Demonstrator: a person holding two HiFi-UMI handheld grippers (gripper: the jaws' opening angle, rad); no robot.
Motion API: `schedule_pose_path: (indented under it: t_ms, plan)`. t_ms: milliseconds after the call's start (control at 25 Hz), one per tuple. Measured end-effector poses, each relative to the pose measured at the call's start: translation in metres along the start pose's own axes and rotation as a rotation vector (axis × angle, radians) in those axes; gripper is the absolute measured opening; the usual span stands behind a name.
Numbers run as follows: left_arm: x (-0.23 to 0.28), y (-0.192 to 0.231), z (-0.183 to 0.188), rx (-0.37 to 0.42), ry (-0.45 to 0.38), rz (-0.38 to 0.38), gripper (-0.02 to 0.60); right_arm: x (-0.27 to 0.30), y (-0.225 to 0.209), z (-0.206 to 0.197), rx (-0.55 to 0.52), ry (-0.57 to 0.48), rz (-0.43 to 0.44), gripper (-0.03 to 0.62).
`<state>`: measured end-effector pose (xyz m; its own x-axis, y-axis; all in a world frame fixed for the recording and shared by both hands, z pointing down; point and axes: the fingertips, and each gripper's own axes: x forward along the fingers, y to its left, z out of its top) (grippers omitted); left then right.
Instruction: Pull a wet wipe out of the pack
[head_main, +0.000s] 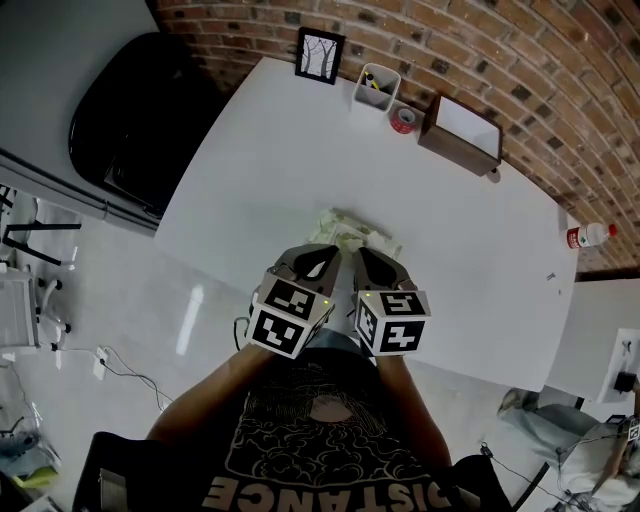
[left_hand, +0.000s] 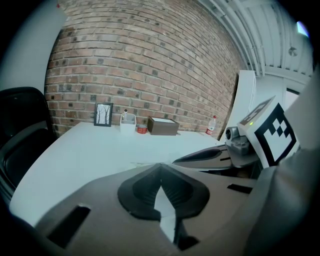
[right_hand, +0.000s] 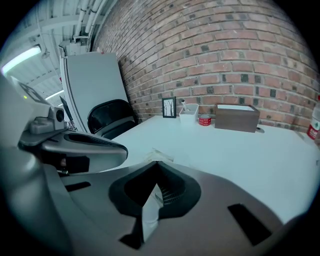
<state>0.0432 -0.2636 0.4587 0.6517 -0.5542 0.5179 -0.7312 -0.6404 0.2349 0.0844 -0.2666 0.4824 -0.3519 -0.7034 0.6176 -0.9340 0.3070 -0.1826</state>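
Sitting against a brick wall: white table, black chair off its left end. Person stands at the near edge with both tongs side by side, close together.

Left gripper: jaws closed, tips meeting. A white sliver shows in the gap behind the tips, can't tell if it's sheet or table.

Right gripper: same, tips together with a white strip in the gap, unidentifiable.

Brown box with a white top sits at the far edge by the wall.

Wet wipe pack lies flat on the table near the front edge, just ahead of both sets of tips. Head view can't show contact.

Far-side smalls: picture frame, white pen holder, bottle at the right end, red tape roll between holder and box.
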Motion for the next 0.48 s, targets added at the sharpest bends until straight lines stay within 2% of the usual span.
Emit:
schedule_pose_path:
  t_ms: [480]
  plan:
    - [-0.008,-0.011,0.008,0.025,-0.016,-0.047,0.011,-0.016,0.007,0.024,-0.025,-0.077,-0.044,0.015]
